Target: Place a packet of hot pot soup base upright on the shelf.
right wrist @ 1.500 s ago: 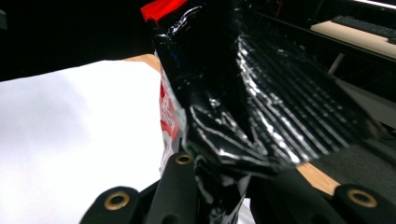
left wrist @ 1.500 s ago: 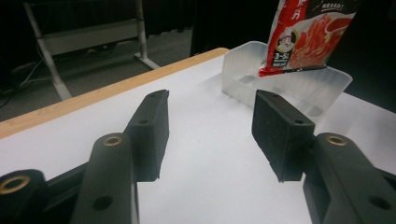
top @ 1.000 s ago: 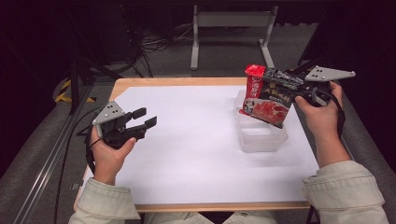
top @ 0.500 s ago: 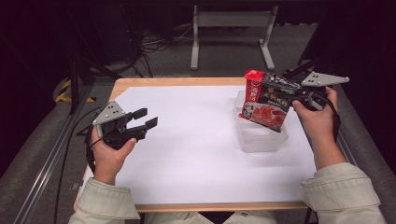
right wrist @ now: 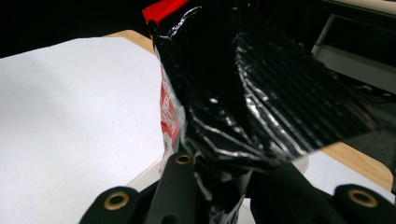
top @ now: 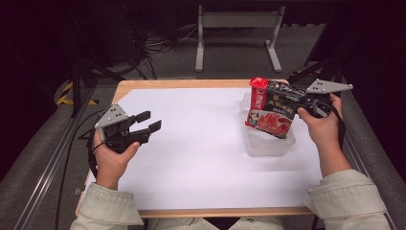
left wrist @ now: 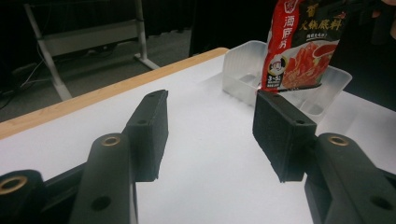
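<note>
At the right of the high view, the right gripper point(top: 298, 101) is clamped tight on the black top edge of the red-and-black sauce packet point(top: 268, 114), which hangs upright over the clear plastic tub point(top: 264, 144). At the left of that view, the left gripper point(top: 149, 121) hovers over the white table point(top: 201, 143), jaws apart, nothing between them.

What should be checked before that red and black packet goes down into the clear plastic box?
1. Grip: right gripper shut on the packet: ok.
2. Packet above the clear box: ok.
3. Packet upright: not ok, it tilts.
4. Box free inside: cannot tell, the packet hides part of it.
5. Left gripper open, well apart from the box: ok.
6. Box flat on the white table: ok.
</note>
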